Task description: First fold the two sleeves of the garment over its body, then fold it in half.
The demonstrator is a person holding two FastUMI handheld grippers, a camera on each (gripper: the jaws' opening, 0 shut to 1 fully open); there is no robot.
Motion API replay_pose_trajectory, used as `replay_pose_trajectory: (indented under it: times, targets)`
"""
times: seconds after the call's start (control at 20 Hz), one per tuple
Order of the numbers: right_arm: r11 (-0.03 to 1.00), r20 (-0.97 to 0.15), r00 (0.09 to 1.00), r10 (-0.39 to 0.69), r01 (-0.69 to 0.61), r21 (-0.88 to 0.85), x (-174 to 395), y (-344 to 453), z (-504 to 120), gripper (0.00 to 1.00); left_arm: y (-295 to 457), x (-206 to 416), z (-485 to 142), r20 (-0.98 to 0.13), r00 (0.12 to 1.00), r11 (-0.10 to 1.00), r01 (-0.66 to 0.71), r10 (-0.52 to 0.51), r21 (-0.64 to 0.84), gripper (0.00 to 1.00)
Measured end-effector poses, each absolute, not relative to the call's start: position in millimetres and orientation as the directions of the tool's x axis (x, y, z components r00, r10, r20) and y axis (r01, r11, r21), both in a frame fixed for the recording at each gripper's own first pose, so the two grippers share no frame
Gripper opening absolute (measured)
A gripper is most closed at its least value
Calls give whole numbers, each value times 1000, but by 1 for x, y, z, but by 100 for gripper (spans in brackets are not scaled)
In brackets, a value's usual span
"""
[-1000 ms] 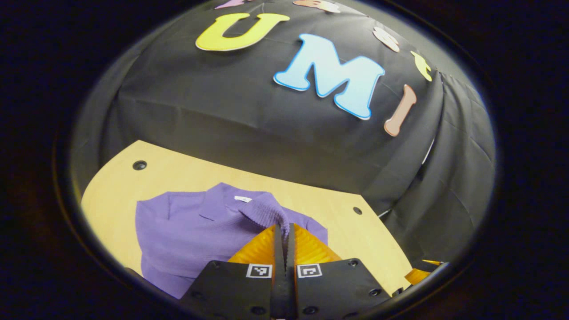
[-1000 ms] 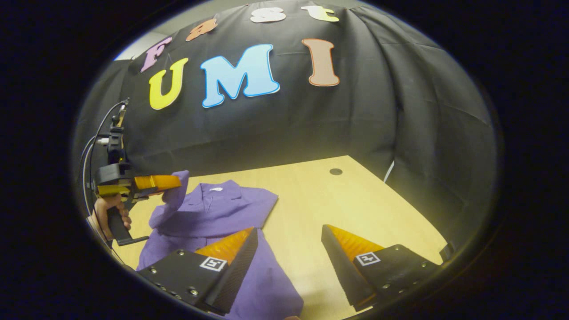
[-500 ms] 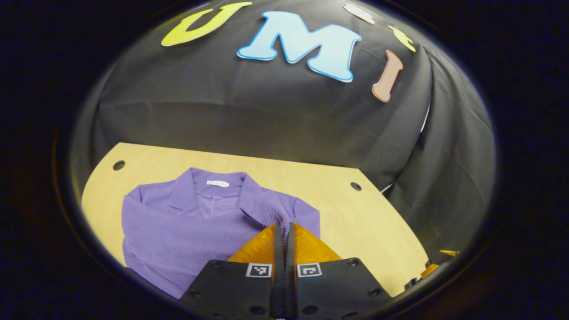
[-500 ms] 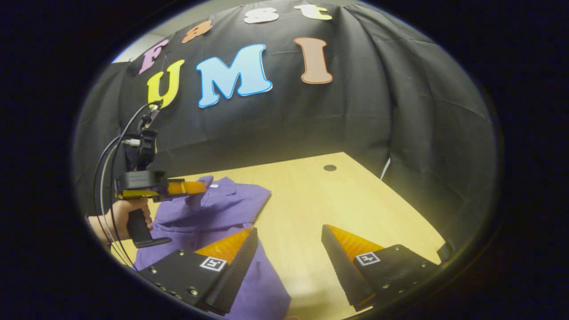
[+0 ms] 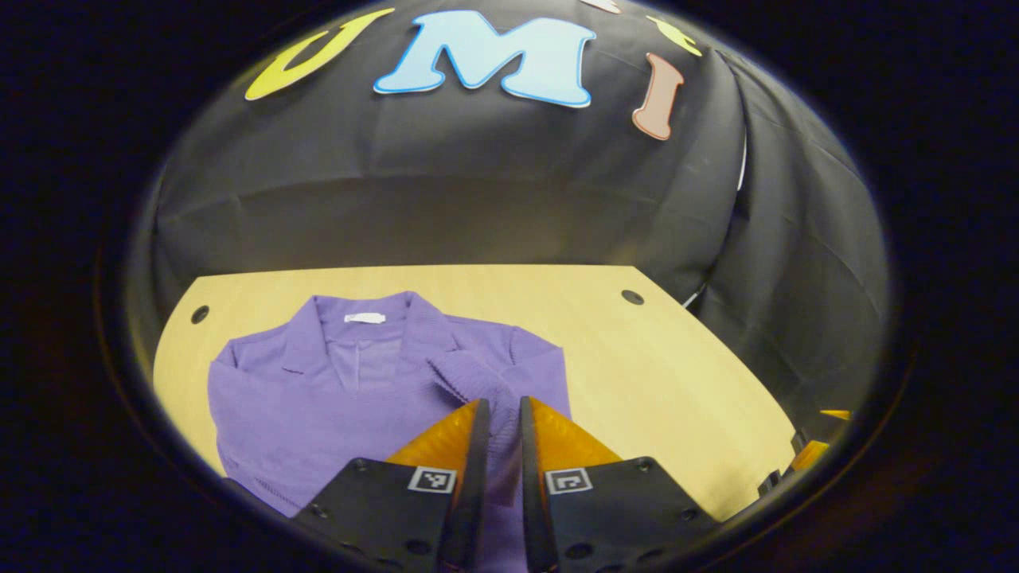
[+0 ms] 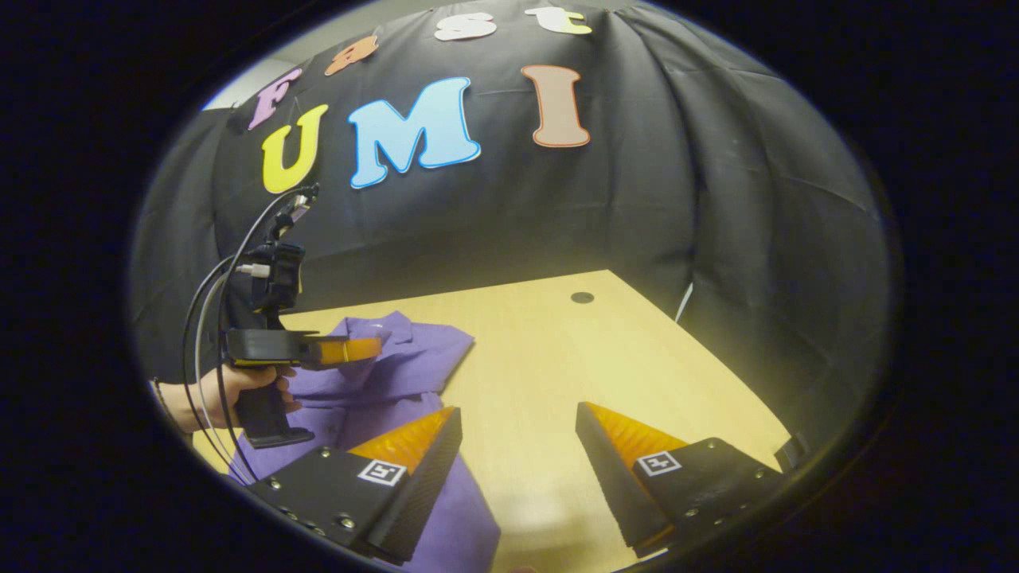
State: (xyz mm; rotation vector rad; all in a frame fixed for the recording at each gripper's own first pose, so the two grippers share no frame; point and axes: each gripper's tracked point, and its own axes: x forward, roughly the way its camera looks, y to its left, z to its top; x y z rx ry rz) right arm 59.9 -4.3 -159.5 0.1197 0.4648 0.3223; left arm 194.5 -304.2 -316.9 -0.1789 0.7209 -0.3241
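Note:
A purple collared garment (image 5: 318, 398) lies flat on the wooden table (image 5: 677, 374), collar toward the far wall. Its ribbed sleeve cuff (image 5: 466, 378) rests across the chest and runs into the narrow gap between the fingers of my left gripper (image 5: 500, 406), whose jaws stand slightly apart. In the right gripper view that left gripper (image 6: 374, 348) hovers low over the garment (image 6: 414, 358), held by a hand (image 6: 239, 386). My right gripper (image 6: 517, 422) is wide open above the table with nothing in it, its left finger over the garment's lower part.
Bare table (image 6: 557, 350) stretches to the right of the garment up to the black cloth wall. Small dark holes (image 5: 632, 297) (image 5: 200, 313) mark the far corners. Cables (image 6: 207, 318) loop from the left gripper's handle.
The left gripper carried the sleeve cuff across and down onto the garment's chest, and its jaws, tightly closed before, have parted a little. The right gripper stayed nearly still.

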Motion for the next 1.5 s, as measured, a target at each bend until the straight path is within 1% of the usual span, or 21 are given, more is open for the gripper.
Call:
replay_pose_trajectory:
  times: [0.05,0.1,0.15,0.35,0.4,0.45,0.5,0.75,0.8,0.9,0.95,1.0,1.05,1.15,1.35,1.4,1.5]
  targets:
    - [943,-419,847,328,-270,192,59,-4,-159,90,-308,194,-313,-609,704,930,243,-365,-276,28]
    - [943,-420,846,328,-268,197,58,-2,-159,90,-308,196,-309,-601,710,930,249,-366,-272,43]
    - [942,-422,844,331,-270,198,57,-1,-159,90,-309,195,-305,-592,713,926,256,-375,-278,50]
    - [945,-426,844,326,-278,172,49,1,-161,90,-298,183,-292,-571,735,927,234,-366,-292,98]
    - [945,-425,844,327,-278,175,46,3,-160,90,-293,180,-288,-565,743,929,225,-358,-293,93]
    - [944,-425,844,327,-277,177,44,5,-161,90,-286,175,-284,-561,750,932,216,-350,-292,98]
    - [945,-427,844,325,-274,178,40,6,-162,90,-278,171,-281,-559,756,935,207,-341,-289,94]
    - [945,-450,831,328,-282,167,20,17,-169,90,-229,133,-264,-556,780,953,168,-286,-254,94]
    - [943,-460,823,333,-289,167,14,21,-171,90,-218,121,-264,-564,781,959,159,-268,-236,98]
    - [939,-480,807,344,-303,163,1,29,-175,89,-196,98,-265,-573,784,966,136,-239,-218,98]
    - [937,-497,796,347,-311,158,-6,31,-178,89,-185,84,-266,-582,781,968,120,-229,-220,100]
    - [935,-506,787,352,-320,153,-12,34,-180,90,-176,70,-269,-589,778,968,103,-221,-227,94]
    - [932,-513,780,358,-330,150,-17,38,-181,90,-166,59,-270,-593,776,968,86,-214,-236,97]
    - [927,-528,766,368,-348,142,-29,46,-184,90,-144,36,-275,-606,773,971,55,-190,-233,98]
    - [922,-562,736,377,-356,151,-47,58,-197,89,-108,-9,-286,-631,759,977,27,-158,-212,94]
    - [922,-571,730,375,-356,151,-51,60,-200,90,-100,-20,-287,-632,760,979,25,-150,-202,98]
    - [929,-592,724,355,-343,138,-58,57,-209,90,-86,-42,-291,-636,759,983,25,-136,-180,98]
